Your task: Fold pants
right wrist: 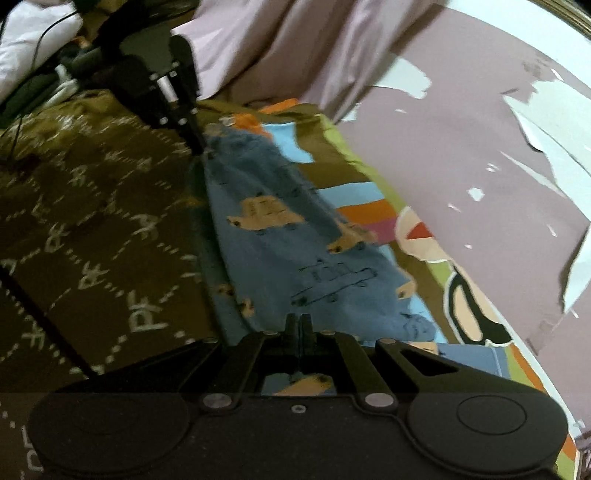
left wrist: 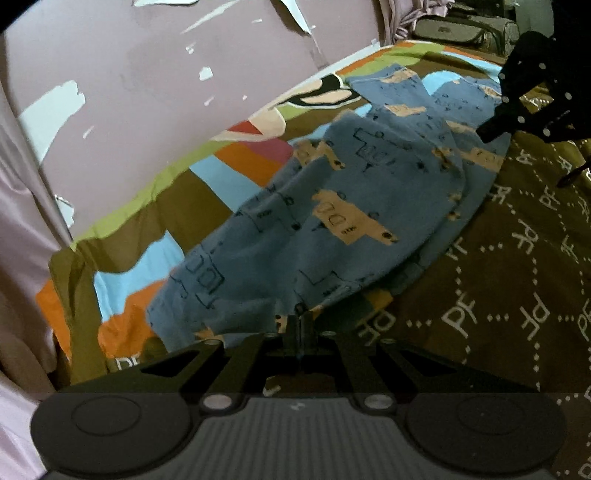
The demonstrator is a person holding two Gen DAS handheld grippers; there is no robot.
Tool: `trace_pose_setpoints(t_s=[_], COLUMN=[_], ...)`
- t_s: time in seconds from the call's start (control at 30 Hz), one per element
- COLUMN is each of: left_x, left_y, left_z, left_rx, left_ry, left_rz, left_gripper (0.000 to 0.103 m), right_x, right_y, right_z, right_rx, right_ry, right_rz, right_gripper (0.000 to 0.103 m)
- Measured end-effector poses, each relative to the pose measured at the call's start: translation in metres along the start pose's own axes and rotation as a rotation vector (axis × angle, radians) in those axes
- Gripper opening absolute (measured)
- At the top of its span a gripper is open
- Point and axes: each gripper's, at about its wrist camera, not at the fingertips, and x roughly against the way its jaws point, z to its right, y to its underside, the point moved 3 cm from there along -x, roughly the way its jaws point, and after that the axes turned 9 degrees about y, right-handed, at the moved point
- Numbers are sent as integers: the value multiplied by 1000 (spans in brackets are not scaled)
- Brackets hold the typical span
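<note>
The pants [left wrist: 332, 221] are blue with tan car prints. They hang stretched between both grippers above the bed. My left gripper [left wrist: 300, 314] is shut on the near edge of the pants. It also shows in the right wrist view [right wrist: 197, 147] at the far corner of the cloth. My right gripper [right wrist: 299, 321] is shut on the other end of the pants [right wrist: 288, 251]. It shows in the left wrist view [left wrist: 487, 134] at the far right, pinching the cloth.
A brown bedspread [left wrist: 498, 295] with white letters covers the bed. A multicoloured sheet [left wrist: 221, 177] runs along the pink peeling wall [left wrist: 147, 92]. Pink curtains [right wrist: 280, 48] hang behind. Bags [left wrist: 461, 26] lie at the far end.
</note>
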Motion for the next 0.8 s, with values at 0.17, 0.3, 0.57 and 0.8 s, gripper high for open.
trace_pose_setpoints(t_s=[0.17, 0.3, 0.57, 0.8], left_x=[-9, -11, -9, -6], left_y=[1, 2, 0, 1], left_z=[1, 2, 2, 1], left_rx=[0, 3, 16, 16], left_ry=[6, 4, -1, 4], left_rz=[-29, -37, -30, -23], left_gripper=[0, 0, 0, 0], right_x=[-13, -23, -51, -45], right_y=[3, 10, 12, 9], right_z=[-7, -3, 0, -6], right_rx=[19, 104, 232, 228], right_ry=[-29, -11, -54, -69], right_rz=[-32, -43, -77, -65], right_gripper=[2, 25, 27, 0])
